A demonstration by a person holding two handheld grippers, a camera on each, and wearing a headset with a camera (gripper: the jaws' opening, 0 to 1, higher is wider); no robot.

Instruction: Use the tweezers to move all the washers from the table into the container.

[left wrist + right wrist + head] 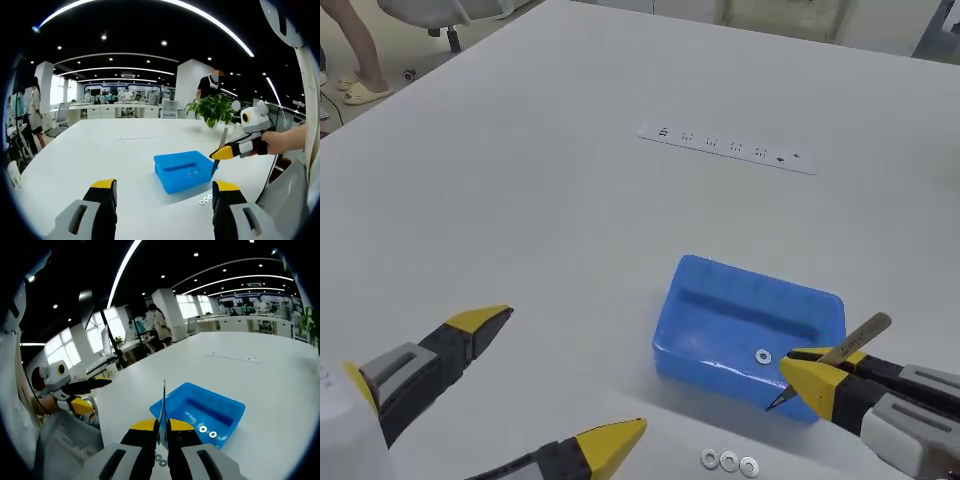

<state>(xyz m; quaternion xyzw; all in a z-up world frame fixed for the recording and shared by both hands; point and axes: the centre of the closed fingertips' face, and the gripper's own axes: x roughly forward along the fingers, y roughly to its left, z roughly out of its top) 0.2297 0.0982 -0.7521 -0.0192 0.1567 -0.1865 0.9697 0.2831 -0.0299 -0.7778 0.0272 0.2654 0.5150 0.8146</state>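
The left gripper (pixel 545 380) is left of the blue container (pixel 700 365). Its jaws are wide apart and hold nothing. Bare white bench (pixel 520 200) lies all around it. Two washers (pixel 202 429) lie inside the container. Three more lie in a row on the bench just in front of it. Far behind the container is a white power strip (pixel 725 147), with marks too small to read. At the container's front right corner, the right gripper (pixel 800 375) has its jaws squeezed on the tweezers (pixel 865 330).
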